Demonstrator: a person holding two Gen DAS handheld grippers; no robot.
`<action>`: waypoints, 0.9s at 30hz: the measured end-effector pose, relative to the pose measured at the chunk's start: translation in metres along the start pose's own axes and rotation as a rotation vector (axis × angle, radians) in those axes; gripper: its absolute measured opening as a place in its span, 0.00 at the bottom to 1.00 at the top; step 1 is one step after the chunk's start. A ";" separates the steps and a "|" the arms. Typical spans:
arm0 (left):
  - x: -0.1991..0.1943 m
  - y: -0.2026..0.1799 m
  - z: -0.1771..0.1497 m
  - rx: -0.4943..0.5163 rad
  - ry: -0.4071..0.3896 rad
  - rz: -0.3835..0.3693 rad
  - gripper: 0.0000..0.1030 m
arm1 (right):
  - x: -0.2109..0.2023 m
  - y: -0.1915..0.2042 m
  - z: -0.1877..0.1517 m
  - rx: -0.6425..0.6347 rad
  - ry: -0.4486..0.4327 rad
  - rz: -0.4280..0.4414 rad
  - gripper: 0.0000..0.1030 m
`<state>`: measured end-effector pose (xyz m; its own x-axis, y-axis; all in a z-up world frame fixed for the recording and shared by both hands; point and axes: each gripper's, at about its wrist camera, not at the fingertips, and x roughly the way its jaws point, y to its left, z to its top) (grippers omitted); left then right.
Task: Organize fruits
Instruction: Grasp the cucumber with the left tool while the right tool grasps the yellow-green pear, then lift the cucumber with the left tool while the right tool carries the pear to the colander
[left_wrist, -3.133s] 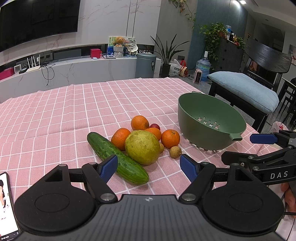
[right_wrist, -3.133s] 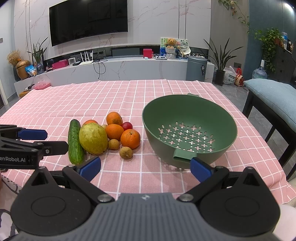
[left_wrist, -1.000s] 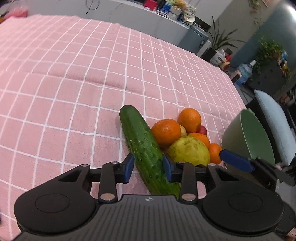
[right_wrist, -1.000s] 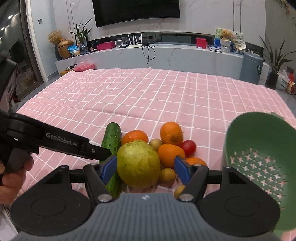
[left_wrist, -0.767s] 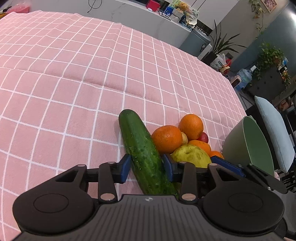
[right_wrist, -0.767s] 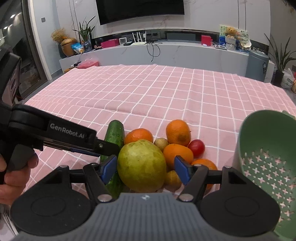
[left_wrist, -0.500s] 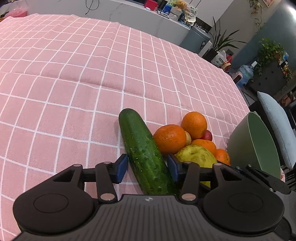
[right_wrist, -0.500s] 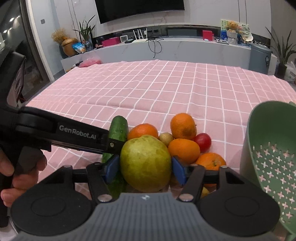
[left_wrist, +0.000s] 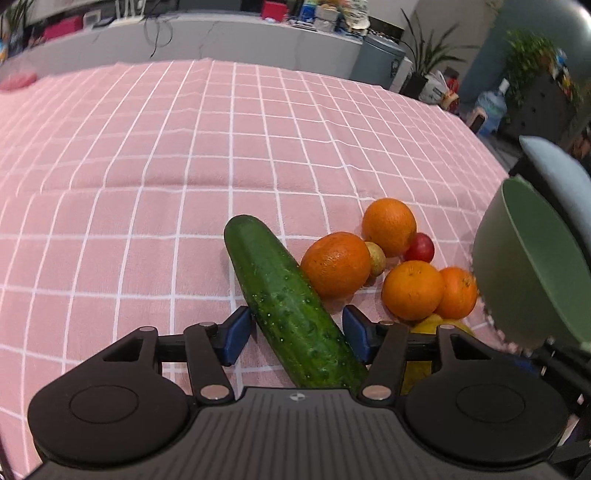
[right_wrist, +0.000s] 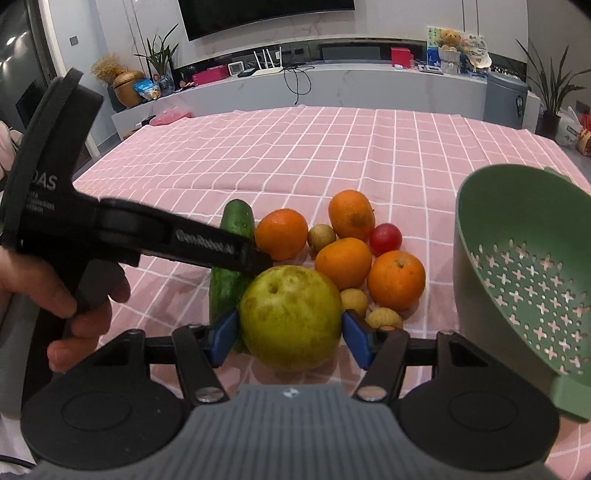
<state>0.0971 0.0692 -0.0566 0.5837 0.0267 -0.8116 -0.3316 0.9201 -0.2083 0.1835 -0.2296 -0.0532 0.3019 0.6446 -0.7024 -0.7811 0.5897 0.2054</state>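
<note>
Your left gripper (left_wrist: 293, 334) has its jaws opening around the cucumber (left_wrist: 288, 306); left pad looks at or just off the skin, right pad stands clear with a gap, so nothing is gripped. In the left wrist view the cucumber lies flat on the pink checked tablecloth (left_wrist: 147, 184), long axis running from the upper left down toward lower right, near end under the gripper body, far rounded end pointing away. Wide bare cloth to the left and beyond it. To the right it is tight: one orange (left_wrist: 336, 264) touches the cucumber's side, three more oranges cluster behind it with a small red fruit (left_wrist: 419, 248), and the green colander (left_wrist: 524, 266) stands at the right edge, near the table's edge.

Right wrist view: your right gripper (right_wrist: 290, 338) sits with both blue pads pressed on the sides of the big yellow-green pear (right_wrist: 290, 317), stem dimple facing up and away. The pear is at the front of the pile, cucumber just to its left, small tan fruits and oranges just behind on the right. The colander's perforated bowl is tipped toward the camera at right, close beside the gripper. The left gripper's arm crosses over the cucumber, your hand (right_wrist: 74, 306) on its handle. Open cloth beyond the pile.
</note>
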 end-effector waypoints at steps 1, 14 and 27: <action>0.000 -0.002 -0.001 0.017 -0.004 0.006 0.64 | 0.001 0.000 0.000 0.000 -0.005 0.002 0.58; -0.025 0.016 0.001 -0.009 0.039 0.010 0.60 | 0.006 -0.001 0.003 0.009 -0.026 0.028 0.60; -0.002 0.011 0.009 -0.019 0.066 -0.031 0.49 | 0.024 0.001 0.005 -0.012 -0.046 0.039 0.64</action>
<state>0.0990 0.0834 -0.0520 0.5436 -0.0279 -0.8389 -0.3285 0.9126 -0.2433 0.1930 -0.2110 -0.0662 0.2956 0.6887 -0.6620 -0.7992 0.5580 0.2236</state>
